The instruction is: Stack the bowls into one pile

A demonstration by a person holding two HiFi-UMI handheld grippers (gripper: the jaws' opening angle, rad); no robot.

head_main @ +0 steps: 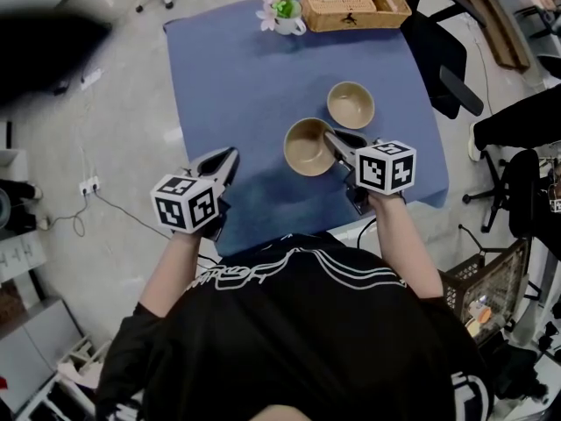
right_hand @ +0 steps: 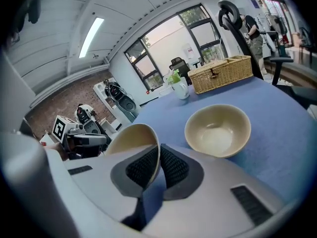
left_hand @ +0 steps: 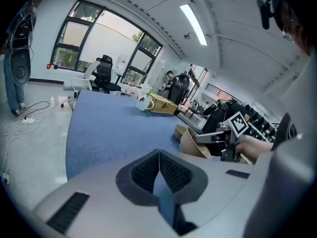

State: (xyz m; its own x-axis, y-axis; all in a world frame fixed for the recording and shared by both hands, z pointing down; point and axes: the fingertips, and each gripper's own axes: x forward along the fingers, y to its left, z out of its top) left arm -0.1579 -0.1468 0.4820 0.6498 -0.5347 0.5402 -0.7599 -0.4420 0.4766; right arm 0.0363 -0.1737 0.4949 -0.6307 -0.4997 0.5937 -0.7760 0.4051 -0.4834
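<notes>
Beige empty bowl (head_main: 305,149) pinched at rim by right gripper (head_main: 331,137) jaws; left gripper (head_main: 232,153) jaws closed, empty

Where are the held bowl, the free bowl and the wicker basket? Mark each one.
held bowl (head_main: 302,147), head view, its inside.
free bowl (head_main: 351,105), head view, its inside.
wicker basket (head_main: 333,23), head view, its front wall.

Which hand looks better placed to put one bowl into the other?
Right. The right hand-held gripper pinches the near bowl by its rim, with the far bowl just beyond. The left hand-held gripper is shut, empty, away at the table edge.
</notes>
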